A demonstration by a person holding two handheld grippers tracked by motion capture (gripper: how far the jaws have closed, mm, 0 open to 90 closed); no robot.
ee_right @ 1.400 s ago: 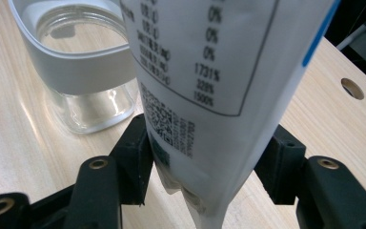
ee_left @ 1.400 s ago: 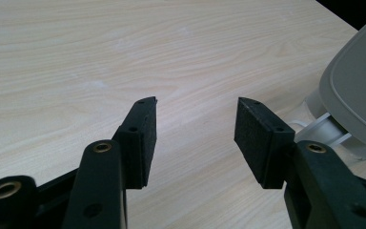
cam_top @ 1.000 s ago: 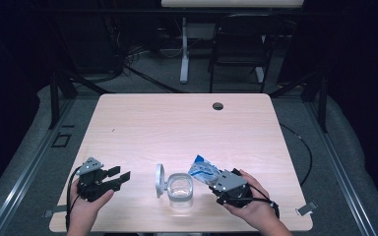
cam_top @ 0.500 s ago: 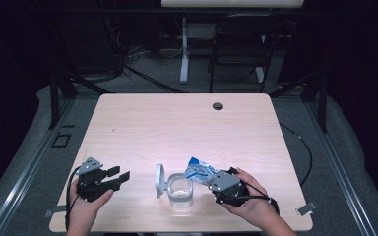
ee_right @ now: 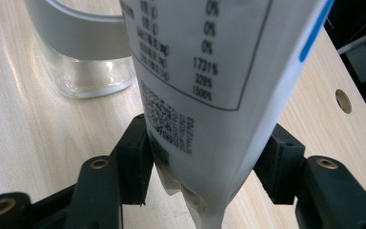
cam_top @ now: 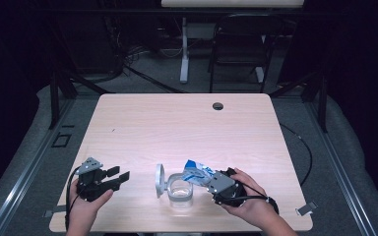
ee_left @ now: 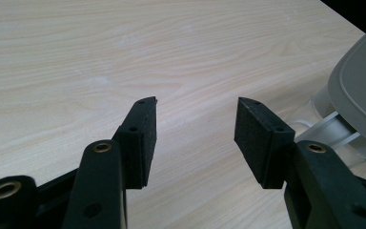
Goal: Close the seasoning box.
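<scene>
A clear container (cam_top: 181, 192) stands near the table's front edge, its grey hinged lid (cam_top: 160, 180) swung up on its left side. My right gripper (cam_top: 204, 180) is shut on a white and blue packet (cam_top: 197, 172), which leans over the container's right rim. In the right gripper view the printed packet (ee_right: 209, 71) rises between the pads, with the container (ee_right: 86, 76) just behind it. My left gripper (cam_top: 121, 174) rests low at the front left, open, with nothing in it. In its own view the left gripper (ee_left: 195, 121) points at bare wood, with the lid (ee_left: 362, 90) off to the right.
The wooden table (cam_top: 177, 128) has a dark round cable hole (cam_top: 218, 105) near its far edge. A chair (cam_top: 236, 54) and a white stand (cam_top: 183, 49) are on the floor beyond it. A cable (cam_top: 302, 147) trails off the right side.
</scene>
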